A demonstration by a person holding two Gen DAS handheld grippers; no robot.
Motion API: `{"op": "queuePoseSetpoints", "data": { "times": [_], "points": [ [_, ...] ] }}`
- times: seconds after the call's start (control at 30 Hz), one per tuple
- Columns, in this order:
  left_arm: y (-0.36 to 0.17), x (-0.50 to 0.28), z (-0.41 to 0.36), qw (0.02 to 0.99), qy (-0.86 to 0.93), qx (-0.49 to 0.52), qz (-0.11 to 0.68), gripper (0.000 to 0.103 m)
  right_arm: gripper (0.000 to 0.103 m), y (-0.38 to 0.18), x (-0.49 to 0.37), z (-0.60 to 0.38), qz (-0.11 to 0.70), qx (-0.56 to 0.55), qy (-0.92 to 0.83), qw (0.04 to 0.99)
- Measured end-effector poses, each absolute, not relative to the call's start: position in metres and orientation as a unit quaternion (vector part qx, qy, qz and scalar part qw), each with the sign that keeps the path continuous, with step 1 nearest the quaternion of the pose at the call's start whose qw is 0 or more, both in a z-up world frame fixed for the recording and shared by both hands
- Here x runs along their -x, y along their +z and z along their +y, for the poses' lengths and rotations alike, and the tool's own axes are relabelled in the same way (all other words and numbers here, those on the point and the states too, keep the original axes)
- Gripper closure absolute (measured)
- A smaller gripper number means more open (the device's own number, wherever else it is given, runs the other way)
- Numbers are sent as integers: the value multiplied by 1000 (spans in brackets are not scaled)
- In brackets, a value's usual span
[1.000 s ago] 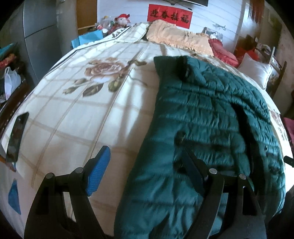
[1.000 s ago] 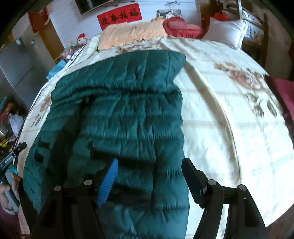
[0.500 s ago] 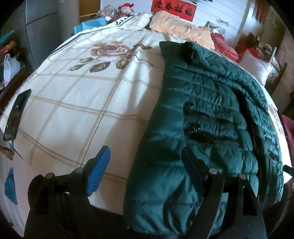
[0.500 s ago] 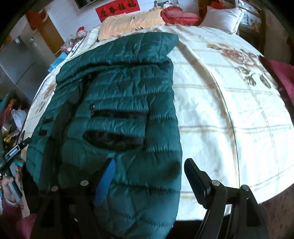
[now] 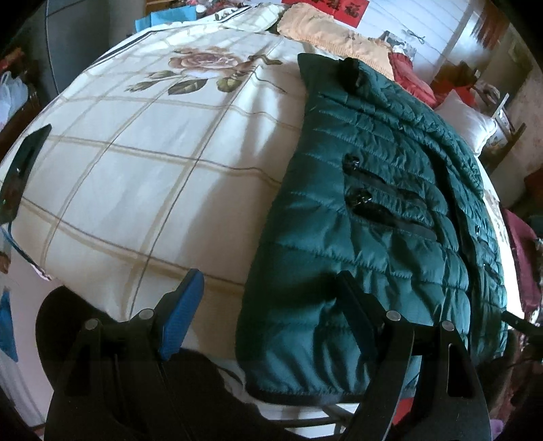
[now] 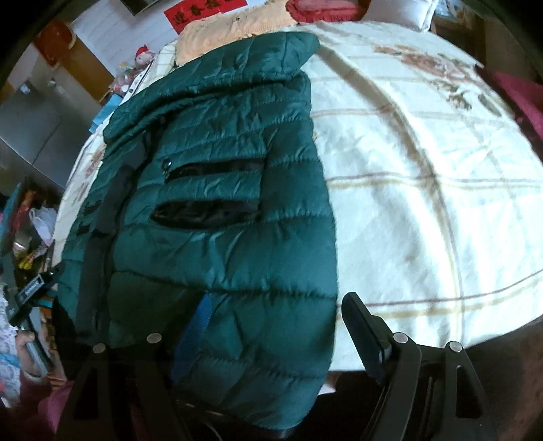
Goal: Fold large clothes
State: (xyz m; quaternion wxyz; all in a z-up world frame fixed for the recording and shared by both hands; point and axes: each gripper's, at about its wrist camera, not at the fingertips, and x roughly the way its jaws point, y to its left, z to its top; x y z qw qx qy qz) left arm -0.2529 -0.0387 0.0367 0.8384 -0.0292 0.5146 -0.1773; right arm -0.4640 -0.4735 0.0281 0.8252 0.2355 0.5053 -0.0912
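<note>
A dark green quilted jacket (image 5: 380,210) lies lengthwise on the bed, its hem hanging at the near edge; it also shows in the right wrist view (image 6: 220,190), with two black zip pockets facing up. My left gripper (image 5: 268,315) is open and empty, just in front of the hem's left corner. My right gripper (image 6: 275,332) is open and empty, over the hem's right corner. The jacket's sleeves are folded in or hidden.
The bed has a cream checked sheet with rose prints (image 5: 142,163). A peach blanket (image 5: 325,37) and a red pillow (image 6: 325,6) lie at the head. A black phone (image 5: 23,169) rests at the left edge. Cluttered furniture stands to the left (image 6: 30,217).
Both grippers have pulled back toward the near edge of the bed and dropped lower. The jacket's hem and pockets now show fully. Both stayed open.
</note>
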Motion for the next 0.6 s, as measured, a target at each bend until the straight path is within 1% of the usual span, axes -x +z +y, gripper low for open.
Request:
{"op": "queuePoseSetpoints", "data": {
  "times": [0.1,0.2,0.47,0.6],
  "points": [
    [38,253,-31,838,-177,44,515,23,24,27,466,-469,506,-232,-83,826],
    [31,254,-31,825,-187,51,531,23,21,26,467,-465,509,-228,-75,826],
    [27,258,-41,818,-203,52,536,23,21,24,475,-468,520,-234,-72,818],
    [27,259,-48,818,-205,34,536,23,21,21,478,-463,524,-246,-47,814]
  ]
}}
